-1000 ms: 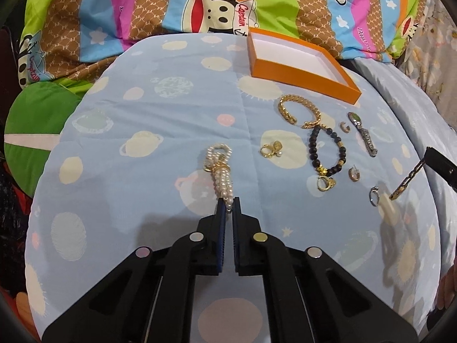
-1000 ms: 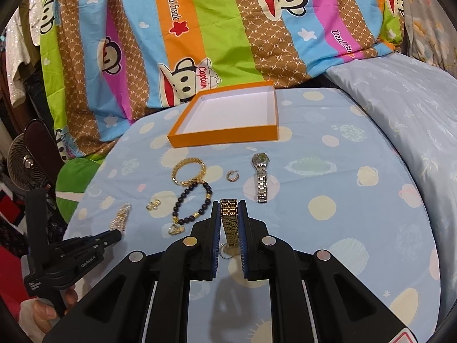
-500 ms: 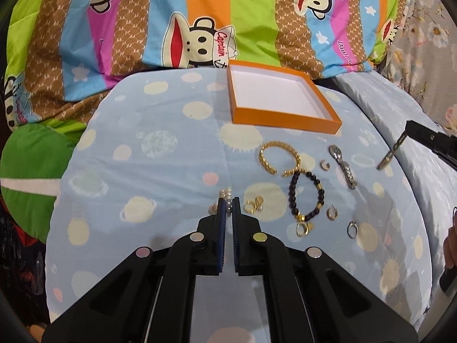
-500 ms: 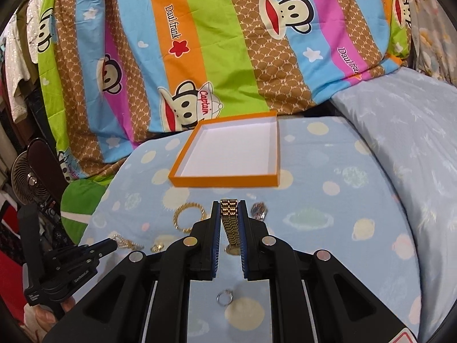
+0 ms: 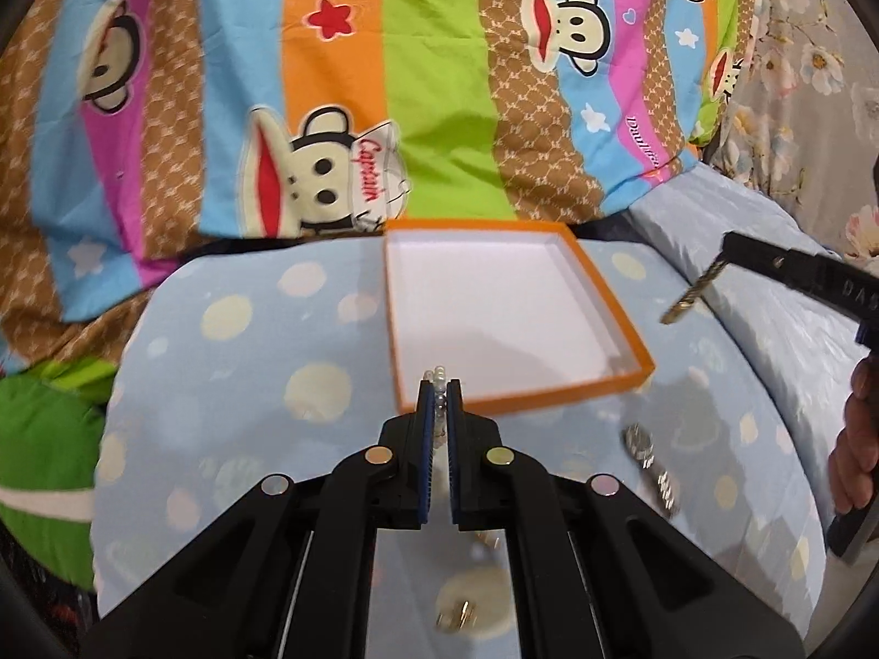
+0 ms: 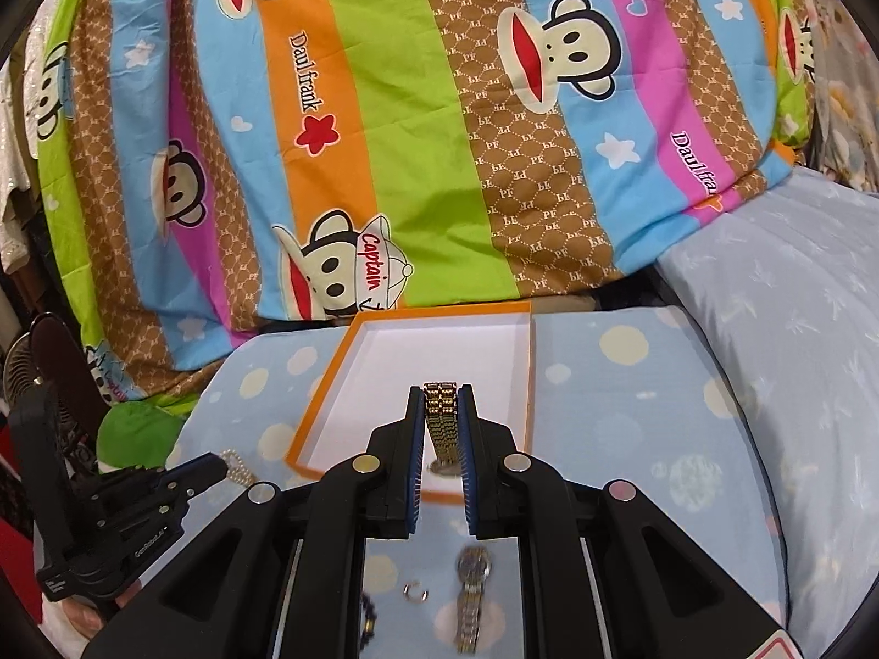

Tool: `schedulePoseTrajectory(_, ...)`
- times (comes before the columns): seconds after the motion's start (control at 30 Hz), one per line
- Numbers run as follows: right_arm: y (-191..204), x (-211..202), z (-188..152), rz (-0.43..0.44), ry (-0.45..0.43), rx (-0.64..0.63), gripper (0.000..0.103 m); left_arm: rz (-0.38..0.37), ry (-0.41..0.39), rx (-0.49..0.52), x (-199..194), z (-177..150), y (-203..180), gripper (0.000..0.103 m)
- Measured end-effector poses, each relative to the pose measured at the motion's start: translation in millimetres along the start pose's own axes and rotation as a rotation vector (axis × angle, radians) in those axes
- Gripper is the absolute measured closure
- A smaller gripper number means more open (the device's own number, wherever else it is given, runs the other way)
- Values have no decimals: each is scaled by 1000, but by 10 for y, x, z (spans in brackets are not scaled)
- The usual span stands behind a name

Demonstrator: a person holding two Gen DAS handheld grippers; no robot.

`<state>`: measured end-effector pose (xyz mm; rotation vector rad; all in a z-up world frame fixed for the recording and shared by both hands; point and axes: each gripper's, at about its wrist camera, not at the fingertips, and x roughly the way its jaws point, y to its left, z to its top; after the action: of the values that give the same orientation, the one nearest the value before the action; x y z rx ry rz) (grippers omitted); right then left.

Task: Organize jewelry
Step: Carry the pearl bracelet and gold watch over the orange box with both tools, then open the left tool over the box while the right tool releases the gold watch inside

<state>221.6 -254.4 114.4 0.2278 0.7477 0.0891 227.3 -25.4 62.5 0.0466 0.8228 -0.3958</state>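
My left gripper [image 5: 438, 384] is shut on a white pearl bracelet [image 5: 439, 372], held above the near edge of the orange tray [image 5: 604, 283], whose white inside is bare. My right gripper [image 6: 440, 392] is shut on a gold link watch [image 6: 443, 425] that hangs over the same tray [image 6: 325, 379]. In the left wrist view the right gripper [image 5: 729, 251] comes in from the right with the gold watch [image 5: 688, 302] dangling from it. The right wrist view shows the left gripper [image 6: 218, 465] at the lower left with the pearls [image 6: 237, 467].
A silver watch [image 6: 472, 593], a small hoop earring [image 6: 415, 593] and a dark bead bracelet [image 6: 369, 618] lie on the blue spotted cloth [image 6: 632, 412] near me. A striped cartoon blanket [image 6: 439, 137] rises behind the tray. A pale pillow [image 6: 796, 329] lies at the right. A hand [image 5: 857, 439] holds the right tool.
Both grippers have risen and moved forward toward the orange tray, carrying the pearl bracelet and the gold watch. The loose jewelry has slid toward the bottom of both views.
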Motion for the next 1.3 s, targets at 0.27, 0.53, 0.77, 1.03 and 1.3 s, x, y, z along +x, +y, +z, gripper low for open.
schedulePoseTrajectory(0.27,-153,851,202,10,130,18,92,-30,40,25,780,410,-103,100)
schedulePoseTrajectory(0.53,-345,1576,372,-53,187,34,92,-34,47,40,1308,667,-95,100)
schedulePoseTrajectory(0.77,-386,1997,418,-92,204,21,90,-20,63,30,1659,818,-24,99)
schedulePoseTrajectory(1.03,-367,1886,522,-115,117,10,60,-6,18,-24,1679,906,125,62)
schedulePoseTrajectory(1.3,-412,1180,288,-68,26,39,59,9,-89,-83,1086,864,308,48)
